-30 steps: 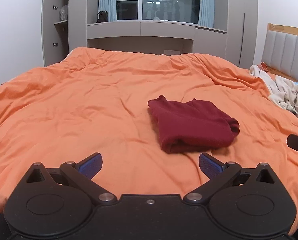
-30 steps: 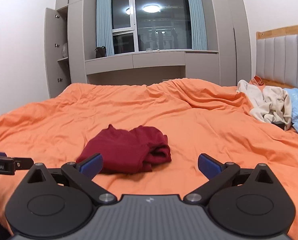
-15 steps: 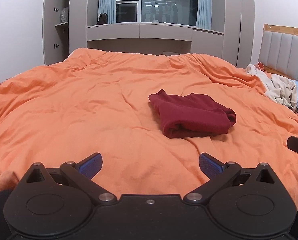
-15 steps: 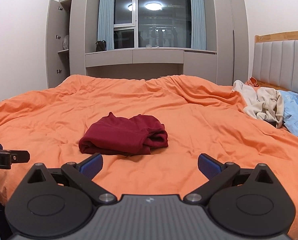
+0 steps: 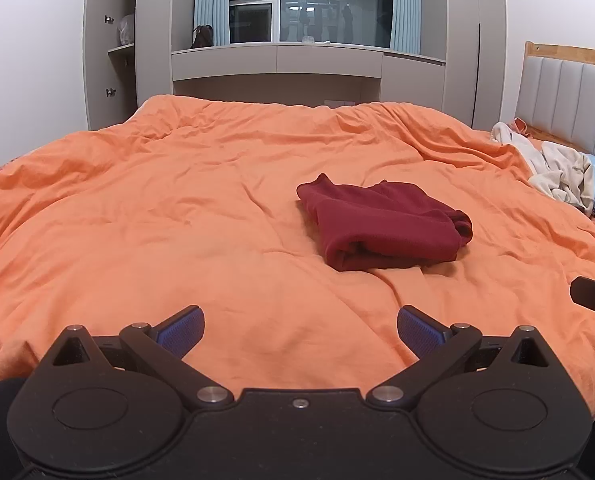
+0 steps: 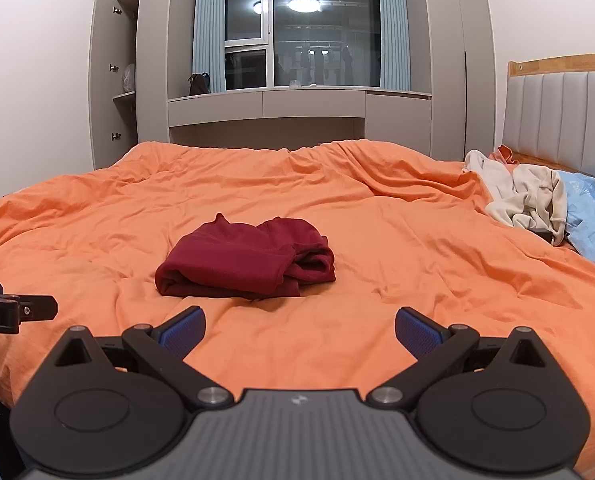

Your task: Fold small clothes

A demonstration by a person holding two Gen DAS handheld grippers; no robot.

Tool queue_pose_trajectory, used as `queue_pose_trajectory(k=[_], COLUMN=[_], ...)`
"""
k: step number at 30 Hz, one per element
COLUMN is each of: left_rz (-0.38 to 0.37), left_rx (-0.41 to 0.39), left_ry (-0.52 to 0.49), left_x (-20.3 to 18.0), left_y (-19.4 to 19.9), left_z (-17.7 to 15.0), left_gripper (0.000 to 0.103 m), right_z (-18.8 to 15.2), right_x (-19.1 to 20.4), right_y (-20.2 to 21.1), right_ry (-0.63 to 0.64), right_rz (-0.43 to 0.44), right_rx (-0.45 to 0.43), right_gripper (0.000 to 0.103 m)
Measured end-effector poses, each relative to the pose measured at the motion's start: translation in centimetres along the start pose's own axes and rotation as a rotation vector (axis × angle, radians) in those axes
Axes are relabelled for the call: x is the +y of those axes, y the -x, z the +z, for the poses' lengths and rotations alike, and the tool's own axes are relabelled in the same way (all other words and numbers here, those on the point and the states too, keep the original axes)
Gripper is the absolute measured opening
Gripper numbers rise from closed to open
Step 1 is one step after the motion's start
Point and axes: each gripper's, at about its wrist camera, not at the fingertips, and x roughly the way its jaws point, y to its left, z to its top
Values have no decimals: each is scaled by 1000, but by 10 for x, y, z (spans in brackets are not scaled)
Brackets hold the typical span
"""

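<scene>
Dark red knit garment folded and set down; both of your grippers stand off, empty.

The dark red knit garment [image 5: 381, 226] lies as a compact, slightly uneven bundle near the middle of the orange quilted bedspread [image 5: 177, 220], touching nothing else. Your left gripper [image 5: 300, 326] and right gripper [image 6: 299, 327] each hover short of it over the near bed edge, blue pads wide apart, holding nothing. Judgement: this fold reads as finished, and you are between items. A heap of cream and pale blue clothes [image 6: 545, 208] waits by the grey padded headboard [image 6: 561, 116], well apart. The next move calls for a long reach right to draw one piece clear and spread it flat.
</scene>
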Motion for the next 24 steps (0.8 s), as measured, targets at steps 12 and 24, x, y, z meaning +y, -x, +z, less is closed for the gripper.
queue_pose_trajectory(k=[12, 24], left_rz=[0, 1], left_rx=[2, 3], left_ry=[0, 0], left_x=[0, 0], left_y=[0, 0], left_z=[-1, 0], left_gripper=[102, 102], right_z=[-1, -1], right_x=[0, 0], right_y=[-2, -3], right_ry=[1, 1], right_rz=[4, 4], right_rx=[8, 11], right_gripper=[103, 103])
